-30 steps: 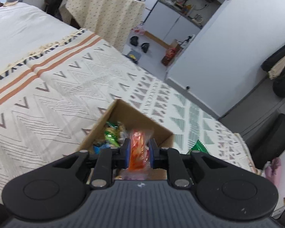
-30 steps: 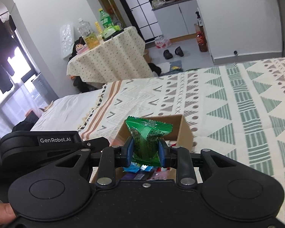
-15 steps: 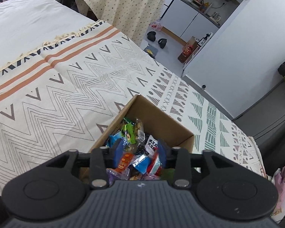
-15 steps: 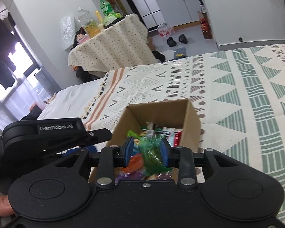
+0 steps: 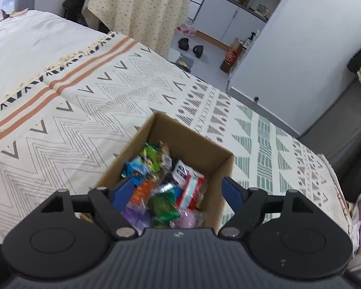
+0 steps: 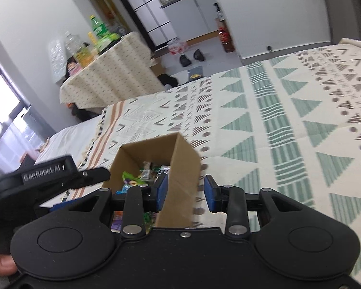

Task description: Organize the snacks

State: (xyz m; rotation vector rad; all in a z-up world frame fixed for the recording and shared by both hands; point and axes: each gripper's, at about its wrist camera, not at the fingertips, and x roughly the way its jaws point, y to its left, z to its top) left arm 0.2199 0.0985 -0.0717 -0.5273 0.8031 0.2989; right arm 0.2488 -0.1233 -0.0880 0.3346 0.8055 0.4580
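A brown cardboard box [image 5: 192, 142] sits on the patterned bedspread, filled with several snack packets: a green one [image 5: 162, 207], an orange one [image 5: 142, 191], a red-and-white one [image 5: 190, 187] and blue ones. My left gripper [image 5: 177, 192] hangs open just above the box, nothing between its blue pads. From the right wrist the same box [image 6: 180, 166] shows its near corner. My right gripper [image 6: 185, 195] is open and empty, straddling the box's right wall. The left gripper's body [image 6: 45, 175] shows at the left there.
The bedspread [image 6: 288, 125] stretches wide to the right of the box. A table with a dotted cloth [image 6: 108, 77] holds bottles beyond the bed. Shoes and a bag lie on the floor by white cabinets [image 5: 231, 26]. A thumb [image 6: 2, 263] shows at the lower left.
Both grippers have opened. The orange packet left the left gripper and the green packet left the right one; both now lie in the box. The right gripper has shifted right of the box.
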